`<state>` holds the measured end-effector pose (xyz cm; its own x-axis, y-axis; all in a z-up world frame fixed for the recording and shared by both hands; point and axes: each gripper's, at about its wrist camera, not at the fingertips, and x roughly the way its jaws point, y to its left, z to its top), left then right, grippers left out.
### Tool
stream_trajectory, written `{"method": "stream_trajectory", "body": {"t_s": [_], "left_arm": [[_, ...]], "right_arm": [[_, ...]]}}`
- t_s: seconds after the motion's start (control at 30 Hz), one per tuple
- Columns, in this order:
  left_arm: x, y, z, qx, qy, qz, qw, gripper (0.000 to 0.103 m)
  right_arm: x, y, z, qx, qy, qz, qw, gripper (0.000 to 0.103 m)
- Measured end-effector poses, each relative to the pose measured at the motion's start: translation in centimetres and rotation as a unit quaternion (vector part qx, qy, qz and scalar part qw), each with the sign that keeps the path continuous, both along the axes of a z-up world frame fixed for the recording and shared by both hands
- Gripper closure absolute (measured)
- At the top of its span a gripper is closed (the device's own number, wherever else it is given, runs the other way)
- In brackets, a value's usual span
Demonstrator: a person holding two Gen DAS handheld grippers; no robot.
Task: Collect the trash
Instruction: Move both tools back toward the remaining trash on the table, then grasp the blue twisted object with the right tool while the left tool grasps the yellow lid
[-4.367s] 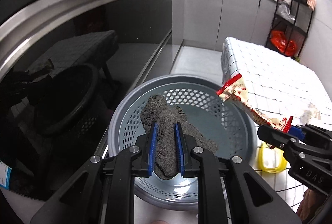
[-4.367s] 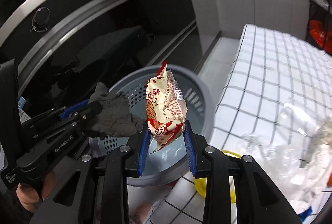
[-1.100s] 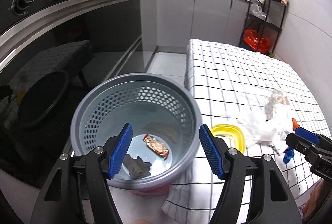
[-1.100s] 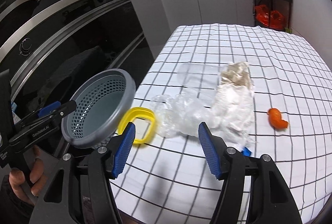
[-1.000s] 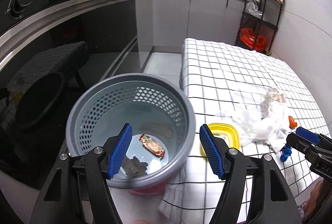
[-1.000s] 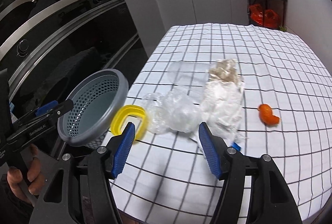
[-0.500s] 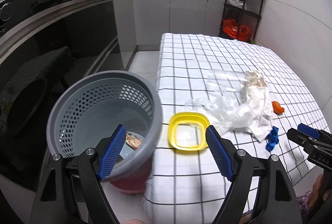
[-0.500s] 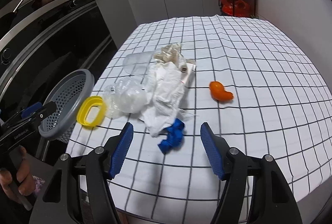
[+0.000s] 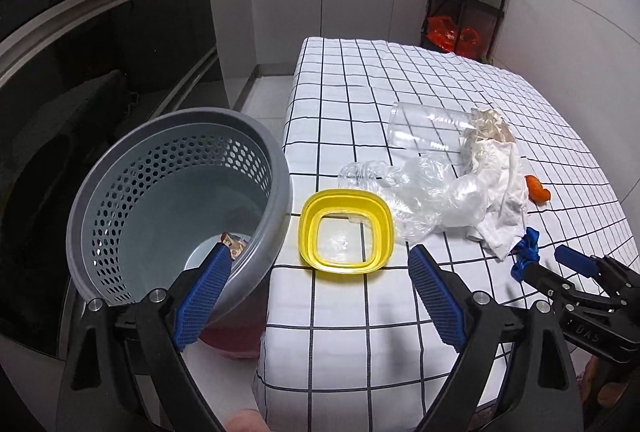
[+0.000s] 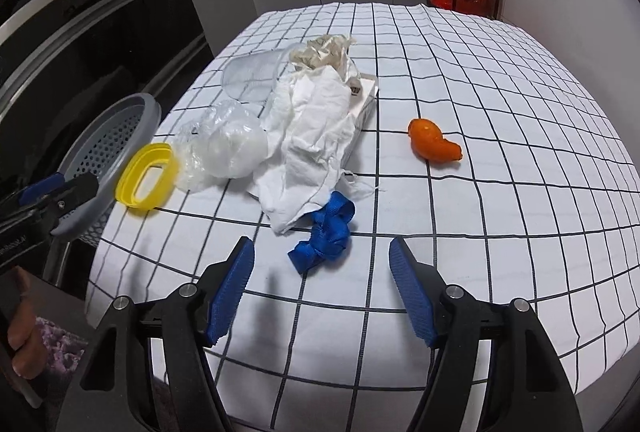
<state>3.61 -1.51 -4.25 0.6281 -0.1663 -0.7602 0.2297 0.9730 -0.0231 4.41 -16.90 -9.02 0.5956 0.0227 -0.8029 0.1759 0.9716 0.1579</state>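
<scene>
Lid (image 9: 345,231) between basket (image 9: 120,168), bag (image 9: 432,192)

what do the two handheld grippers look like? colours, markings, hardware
Both match: black plastic scissor-style arms with silver round bolts at the pivots, and two long fingers faced with ribbed blue pads. The left gripper carries white lettering on its side, partly readable in the right wrist view. The right gripper shows white letters ending "DAS" in the left wrist view. No cables or sleeves are visible.

Black left tool (image 9: 320,288), ribbed blue pads (image 9: 436,302), silver screws, black right tool (image 10: 320,292)
</scene>
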Motion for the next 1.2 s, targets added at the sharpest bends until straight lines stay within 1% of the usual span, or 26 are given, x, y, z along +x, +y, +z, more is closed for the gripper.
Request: {"method": "stream_trajectory", "body": {"t_s": [0.23, 0.27, 0.33, 0.37, 0.43, 0.47, 0.5, 0.7, 0.9, 1.07, 1.2], "left_arm": [[0.2, -0.4, -0.5, 0.006, 0.007, -0.002, 1.0000, 0.015], [0.2, -0.4, -0.5, 0.007, 0.007, -0.003, 0.9999, 0.015], [0.2, -0.5, -0.6, 0.009, 0.007, -0.004, 0.9999, 0.015], [0.2, -0.5, -0.7, 0.010, 0.008, -0.004, 0.9999, 0.015], [0.3, -0.4, -0.7, 0.010, 0.009, -0.003, 0.9999, 0.015], [0.3, -0.4, -0.7, 0.010, 0.010, -0.003, 0.9999, 0.015], [0.3, -0.4, -0.7, 0.010, 0.010, -0.002, 0.9999, 0.015], [0.3, -0.3, -0.8, 0.008, 0.012, -0.001, 0.9999, 0.012], [0.3, -0.8, -1.1, 0.009, 0.015, -0.003, 0.9998, 0.010], [0.4, -1.4, -1.6, 0.011, 0.020, -0.006, 0.9997, 0.010], [0.5, -1.9, -2.0, 0.009, 0.027, -0.010, 0.9995, 0.010]], "right_arm": [[0.9, -0.4, -0.8, -0.001, 0.008, -0.014, 1.000, 0.037], [1.1, -0.4, -0.8, -0.005, 0.009, -0.014, 1.000, 0.039], [1.2, -0.4, -1.0, -0.010, 0.013, -0.014, 1.000, 0.051], [1.3, -0.4, -1.1, -0.009, 0.015, -0.012, 1.000, 0.053], [1.3, -0.2, -1.2, -0.008, 0.016, -0.008, 1.000, 0.065], [1.3, 0.0, -1.1, -0.014, 0.015, -0.005, 1.000, 0.069], [1.2, 0.1, -1.0, -0.019, 0.015, -0.002, 1.000, 0.077], [0.1, 0.2, -0.1, -0.017, 0.000, 0.002, 1.000, 0.081], [-1.6, -1.7, 1.9, -0.003, -0.035, -0.028, 0.999, 0.082], [-2.9, -3.8, 3.1, 0.025, -0.061, -0.059, 0.996, 0.082], [-3.0, -4.7, 3.3, 0.046, -0.065, -0.066, 0.995, 0.082]]}}
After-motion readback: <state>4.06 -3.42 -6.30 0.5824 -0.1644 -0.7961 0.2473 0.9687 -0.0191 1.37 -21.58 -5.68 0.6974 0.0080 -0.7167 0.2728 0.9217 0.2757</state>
